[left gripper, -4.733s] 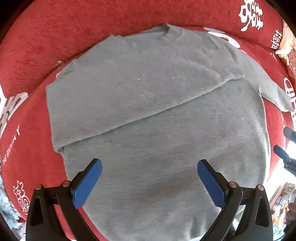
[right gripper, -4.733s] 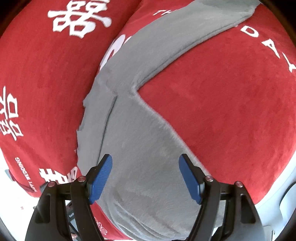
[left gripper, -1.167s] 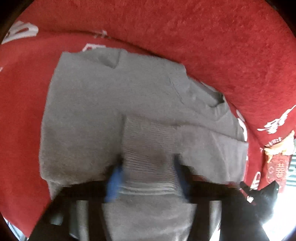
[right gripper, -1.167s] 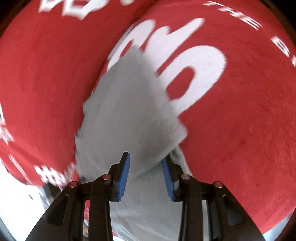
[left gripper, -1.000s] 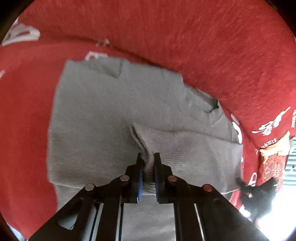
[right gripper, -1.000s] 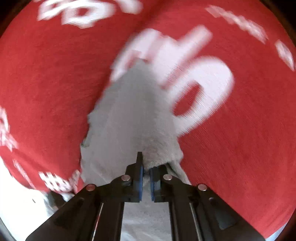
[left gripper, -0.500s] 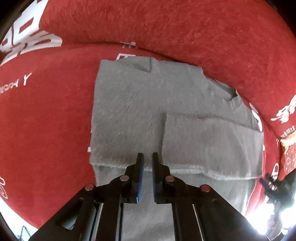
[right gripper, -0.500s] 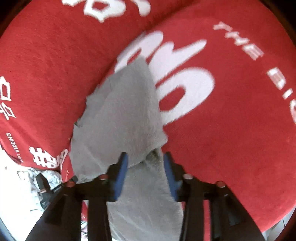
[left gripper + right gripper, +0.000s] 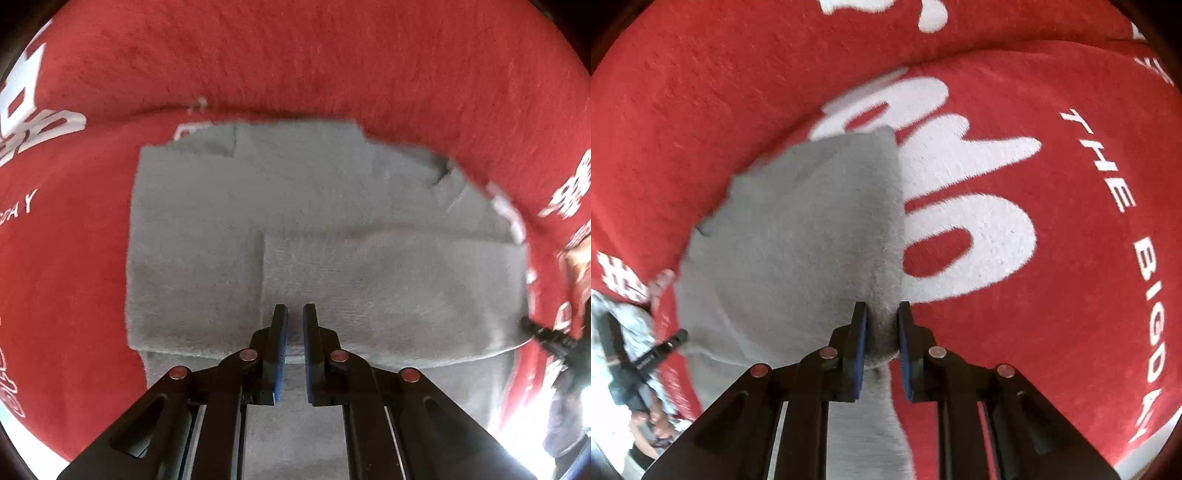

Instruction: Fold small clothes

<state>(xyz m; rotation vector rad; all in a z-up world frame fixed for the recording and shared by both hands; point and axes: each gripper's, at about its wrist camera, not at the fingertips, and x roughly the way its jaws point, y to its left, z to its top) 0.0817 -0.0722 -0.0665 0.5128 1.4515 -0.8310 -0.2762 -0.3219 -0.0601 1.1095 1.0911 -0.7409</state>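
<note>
In the left wrist view, bare red blanket [image 9: 66, 280] with white lettering runs wide along the left edge of the gray sweater [image 9: 207, 229], which lies flat and partly folded across the middle. A sleeve [image 9: 388, 280] is laid crosswise over the body, its cuff end stopping near the sweater's center. The left gripper [image 9: 294, 332] hovers over the folded lower edge, jaws drawn nearly together with a narrow slit between them and no cloth in it. The neckline sits at the far right, close to where the blanket rises into a ridge; the sweater's near hem is cut off behind the gripper body.

In the right wrist view, the right gripper [image 9: 881, 325] has its jaws clamped on a bunched fold of the sweater's right edge. Open blanket spreads to the right. Both views are motion-blurred at the garment's edges.
</note>
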